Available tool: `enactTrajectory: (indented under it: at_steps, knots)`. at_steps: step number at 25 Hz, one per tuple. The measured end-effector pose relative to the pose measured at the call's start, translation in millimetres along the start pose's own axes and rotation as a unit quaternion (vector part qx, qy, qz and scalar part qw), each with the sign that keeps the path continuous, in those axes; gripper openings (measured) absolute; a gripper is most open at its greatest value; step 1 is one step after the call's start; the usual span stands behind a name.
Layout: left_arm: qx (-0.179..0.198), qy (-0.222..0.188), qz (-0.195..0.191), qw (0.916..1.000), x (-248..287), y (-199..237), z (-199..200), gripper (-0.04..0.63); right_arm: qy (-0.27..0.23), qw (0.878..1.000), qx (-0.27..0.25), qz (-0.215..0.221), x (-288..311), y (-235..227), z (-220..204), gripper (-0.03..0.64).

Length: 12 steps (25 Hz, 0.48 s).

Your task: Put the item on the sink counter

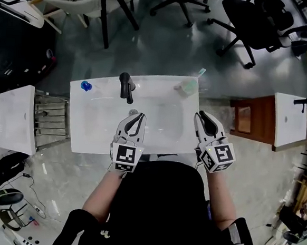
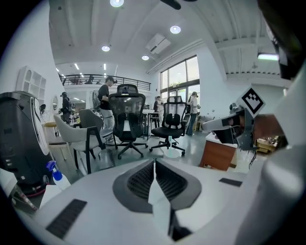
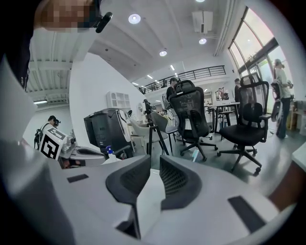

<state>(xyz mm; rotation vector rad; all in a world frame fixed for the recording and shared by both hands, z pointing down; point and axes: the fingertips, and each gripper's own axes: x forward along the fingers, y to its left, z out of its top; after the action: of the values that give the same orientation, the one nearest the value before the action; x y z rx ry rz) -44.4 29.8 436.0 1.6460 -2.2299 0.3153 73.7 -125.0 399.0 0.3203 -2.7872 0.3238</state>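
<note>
Seemingly the toothbrush cup (image 1: 188, 85) already stands at the sink counter's (image 1: 89, 135) rear right, so both grippers should back off clear of the faucet (image 1: 127, 86). The left gripper (image 2: 154, 161) is pinched together, the right gripper (image 3: 153, 161) narrowly parted, both empty. Only the left gripper view shows the blue-topped spray bottle (image 2: 56, 176) side-on.

Sink counter (image 1: 89, 135): blue-topped bottle (image 1: 86, 85), faucet (image 1: 126, 87), greenish cup (image 1: 188, 86).
</note>
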Motion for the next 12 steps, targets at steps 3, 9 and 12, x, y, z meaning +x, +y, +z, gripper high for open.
enactTrajectory:
  at_steps: [3, 9, 12]
  knots:
    - [0.001, -0.002, -0.015, 0.9999, -1.2, -5.2, 2.2, 0.028, 0.0, 1.0, 0.006, -0.001, -9.6, 11.7, -4.8, 0.069]
    - [0.01, -0.003, -0.047, 0.9989, -0.2, -11.5, 3.4, 0.028, 0.003, 1.0, 0.008, -0.001, -17.7, 33.2, -18.9, 0.066]
    - [0.012, -0.004, -0.061, 0.9981, 1.7, -15.7, 4.5, 0.028, 0.005, 1.0, 0.012, -0.005, -19.8, 37.8, -23.9, 0.066]
